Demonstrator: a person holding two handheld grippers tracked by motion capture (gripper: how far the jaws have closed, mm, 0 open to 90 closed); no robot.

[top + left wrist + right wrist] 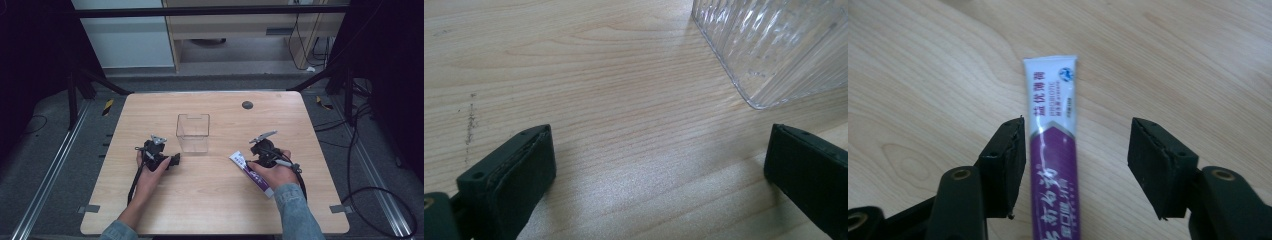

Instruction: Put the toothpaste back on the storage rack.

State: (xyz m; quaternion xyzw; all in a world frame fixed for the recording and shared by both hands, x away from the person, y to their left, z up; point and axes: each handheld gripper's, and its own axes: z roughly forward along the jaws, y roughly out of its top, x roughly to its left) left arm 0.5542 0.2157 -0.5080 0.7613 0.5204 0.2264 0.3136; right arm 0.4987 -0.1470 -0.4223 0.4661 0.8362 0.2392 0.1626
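On the right half of the wooden table [210,200], the toothpaste tube [252,173] lies flat and slanted, its crimped white end toward the clear plastic box [193,132] and its purple body running back under the person's right hand [274,172]. The right gripper [1075,150] straddles the tube: one pad sits against the tube's edge, the other stands apart from it with bare wood between, so the jaws are spread and nothing is clamped yet. The left gripper [659,165] rests just beside the box with its jaws wide apart and nothing between them. By judgement, the tube is light, soft-walled and glossy; it yields under pressure and may slide on the pads. Grip it across the purple mid-body, where the filling gives the pads something to bear on, not at the thin flat crimp, and apply moderate force to avoid creasing it. The right gripper view resolves the printed label and the gap at the far pad; the high view gives the tube's position relative to the box and both hands. The left gripper view adds the ribbed wall and rounded lower corner of the box.
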